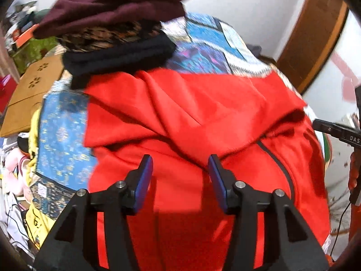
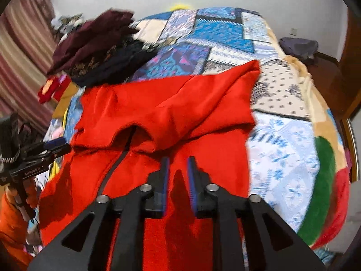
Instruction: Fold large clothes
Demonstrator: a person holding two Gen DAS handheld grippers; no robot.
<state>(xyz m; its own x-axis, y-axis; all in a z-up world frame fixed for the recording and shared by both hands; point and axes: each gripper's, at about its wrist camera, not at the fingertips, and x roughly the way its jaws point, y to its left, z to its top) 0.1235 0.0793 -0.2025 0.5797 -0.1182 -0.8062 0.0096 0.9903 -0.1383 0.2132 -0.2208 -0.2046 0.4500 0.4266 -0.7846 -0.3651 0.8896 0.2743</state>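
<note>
My left claw [image 1: 179,164] and right claw [image 2: 178,167] both hang released above the red zip hoodie [image 1: 203,117], spread on the quilted bed [image 2: 282,135] with its hood flopped forward. Folding looks barely begun; next I'd pinch a side edge and fold it inward.

The jacket [image 2: 167,122] lay spread across the near part of the bed [image 2: 282,153], its upper part folded back over its body. Behind it to the left, a stack of folded clothes [image 2: 99,54] sat on the bed, seemingly touching the jacket's far edge, though blur hid the join. The left gripper [image 1: 180,171] and right gripper [image 2: 178,171] hung above the jacket's near part, side by side.
</note>
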